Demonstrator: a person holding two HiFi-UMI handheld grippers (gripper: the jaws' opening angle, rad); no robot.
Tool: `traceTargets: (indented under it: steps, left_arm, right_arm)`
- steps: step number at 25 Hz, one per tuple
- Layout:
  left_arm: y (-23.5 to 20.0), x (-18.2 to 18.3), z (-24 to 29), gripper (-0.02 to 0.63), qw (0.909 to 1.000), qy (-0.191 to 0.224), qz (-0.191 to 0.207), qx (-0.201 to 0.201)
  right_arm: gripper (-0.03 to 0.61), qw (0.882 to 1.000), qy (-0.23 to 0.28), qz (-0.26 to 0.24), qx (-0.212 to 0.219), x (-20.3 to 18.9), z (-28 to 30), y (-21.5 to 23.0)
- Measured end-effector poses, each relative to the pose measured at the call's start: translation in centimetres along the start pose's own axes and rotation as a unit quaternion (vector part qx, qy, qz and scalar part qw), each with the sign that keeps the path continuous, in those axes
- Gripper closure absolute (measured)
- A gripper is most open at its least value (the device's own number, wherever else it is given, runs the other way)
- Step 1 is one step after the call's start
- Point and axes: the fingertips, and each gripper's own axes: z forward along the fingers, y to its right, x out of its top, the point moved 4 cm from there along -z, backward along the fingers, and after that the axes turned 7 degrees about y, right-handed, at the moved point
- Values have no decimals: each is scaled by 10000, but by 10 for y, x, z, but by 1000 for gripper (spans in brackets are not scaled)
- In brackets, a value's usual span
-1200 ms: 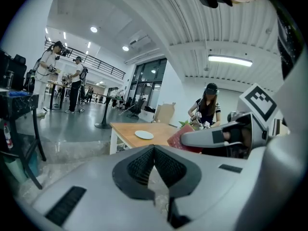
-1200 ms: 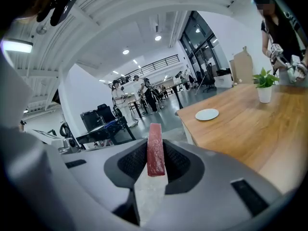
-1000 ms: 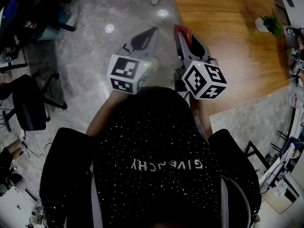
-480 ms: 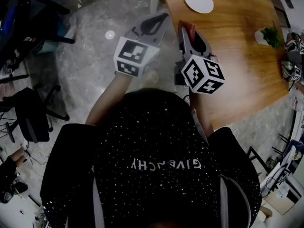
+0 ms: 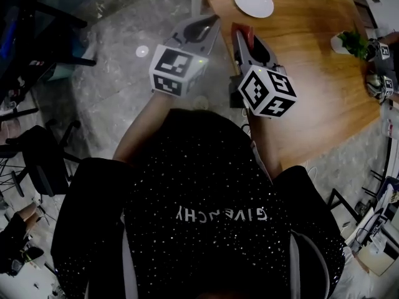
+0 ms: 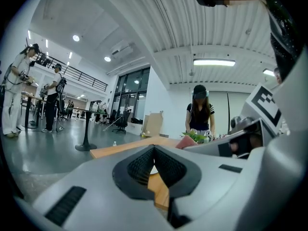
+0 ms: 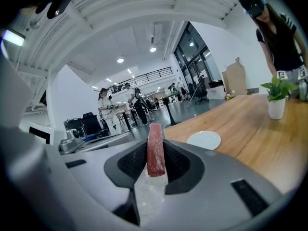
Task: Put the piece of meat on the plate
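1. Head view — the right gripper (image 5: 242, 35) is out over the near edge of the table (image 5: 312, 80). The red meat (image 5: 244, 32) sticks out between its 2 jaw tips. The plate (image 5: 254, 0) lies farther along the table, ahead of this gripper and well apart from the meat, with nothing on it. The left gripper (image 5: 211, 22) is just left of the right one, by the table's edge, and its tips meet.
2. Left gripper view — the 2 jaws touch at their tips with nothing between them. The table's wood shows through the gap behind the tips. The right gripper is close by on the right, and the meat's end pokes from its tip.
3. Right gripper view — the jaws are clamped on the meat. It stands on edge, a thin upright slab pressed between the 2 pads, with its top rising above them. The plate sits on the table ahead and to the right of the meat, apart from it. A plant (image 7: 276, 100) in a white pot stands farther right on the table.
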Motion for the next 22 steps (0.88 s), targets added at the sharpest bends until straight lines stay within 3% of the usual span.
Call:
traceTargets:
  steps: [14, 22]
  left_arm:
    - [-11, -5, 17, 606, 9999, -133, -67, -80]
    - [-27, -24, 55, 606, 9991, -297, -210, -214]
  right_arm:
    - [480, 9996, -120, 254, 25, 1, 22, 10]
    - [480, 9978, -297, 558, -204, -10, 52, 36]
